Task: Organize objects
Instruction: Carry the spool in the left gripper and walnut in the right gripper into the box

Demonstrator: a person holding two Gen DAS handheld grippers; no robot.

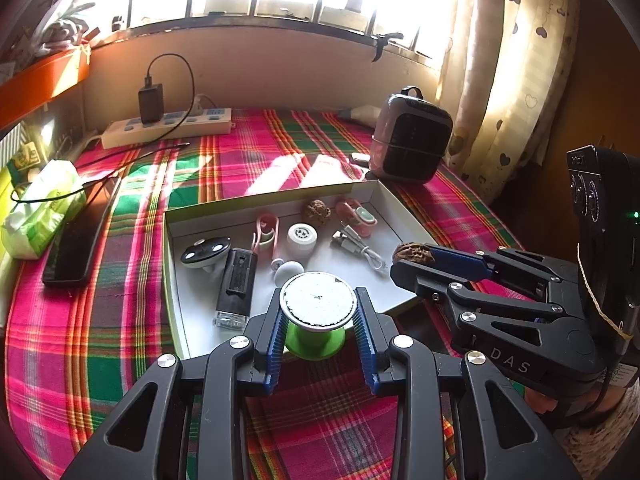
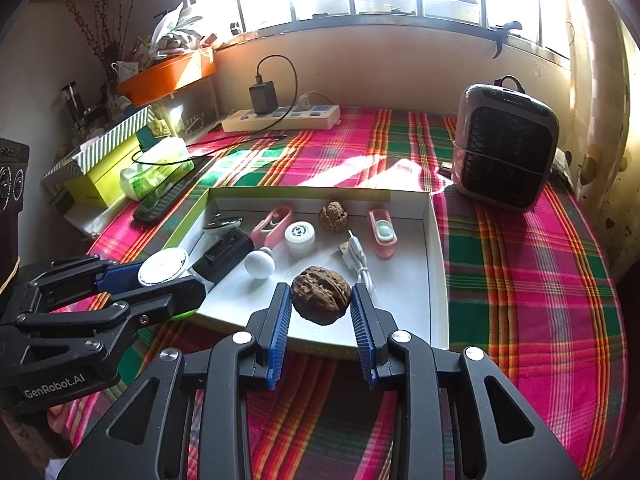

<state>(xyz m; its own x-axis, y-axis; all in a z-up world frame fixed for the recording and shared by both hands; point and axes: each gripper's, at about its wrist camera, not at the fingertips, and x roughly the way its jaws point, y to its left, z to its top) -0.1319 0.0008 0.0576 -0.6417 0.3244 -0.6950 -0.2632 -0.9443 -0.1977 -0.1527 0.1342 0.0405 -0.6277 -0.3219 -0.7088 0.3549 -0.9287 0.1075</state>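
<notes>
We see a plaid-covered surface (image 2: 520, 280). On it lie a white tray (image 2: 438, 280) at centre, a heater (image 2: 506, 156) at two o'clock, and a power strip (image 2: 280, 118) at twelve.

Cloth (image 2: 520, 272): pink/green/orange plaid. Box (image 2: 434, 240): white inside, lime edge. Spool (image 1: 316, 338): green w/ white top. Walnut (image 2: 320, 294): brown. Heater (image 2: 506, 156): grey, black grille. Curtain (image 1: 504, 80): cream w/ dark hearts. Gripper pads (image 1: 276, 340): blue.

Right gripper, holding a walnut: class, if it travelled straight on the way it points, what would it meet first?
Probably the white USB cable lying in the tray, just beyond the held walnut in the right gripper; depth is uncertain.
</notes>
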